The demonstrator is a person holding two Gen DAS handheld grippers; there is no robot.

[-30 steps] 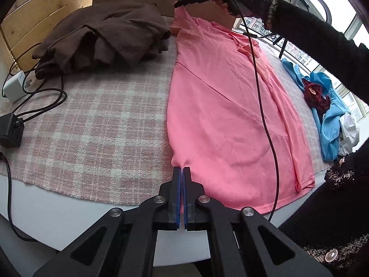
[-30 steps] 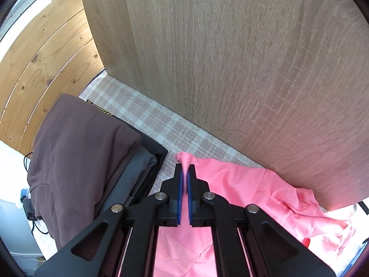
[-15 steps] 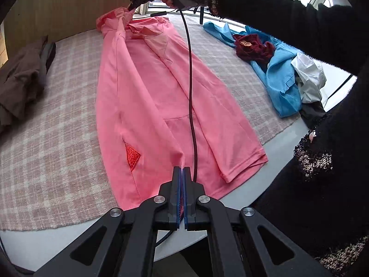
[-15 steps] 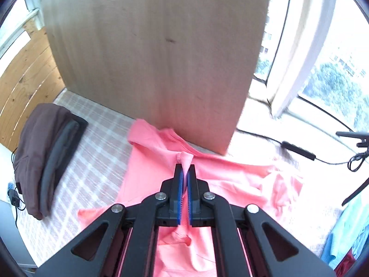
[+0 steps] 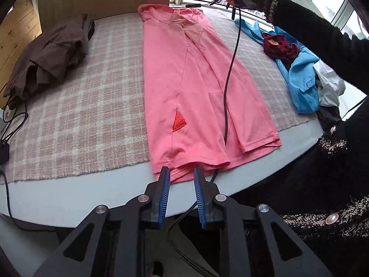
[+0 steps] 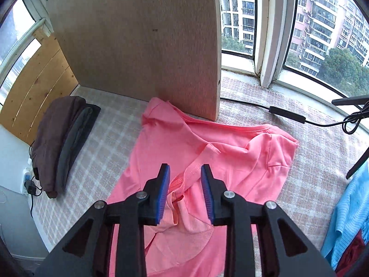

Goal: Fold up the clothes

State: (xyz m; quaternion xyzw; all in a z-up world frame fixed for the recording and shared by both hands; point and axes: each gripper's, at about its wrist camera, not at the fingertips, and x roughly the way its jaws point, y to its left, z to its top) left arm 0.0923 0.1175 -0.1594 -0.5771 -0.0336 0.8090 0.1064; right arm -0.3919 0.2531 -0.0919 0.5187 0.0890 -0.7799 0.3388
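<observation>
Nearby, brown clothes [image 5: 50,53] left, blue pile [image 5: 299,73] right of pink shirt [image 5: 196,87].

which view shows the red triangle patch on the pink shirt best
The left wrist view: the red triangle patch sits unobstructed near the hem of the pink shirt. The right wrist view shows only the shirt's collar end, not the patch.

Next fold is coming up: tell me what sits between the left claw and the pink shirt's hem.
Nothing visible blocks it. The left claw is open right at the pink shirt's hem. A black cable lies across the shirt farther right.
</observation>
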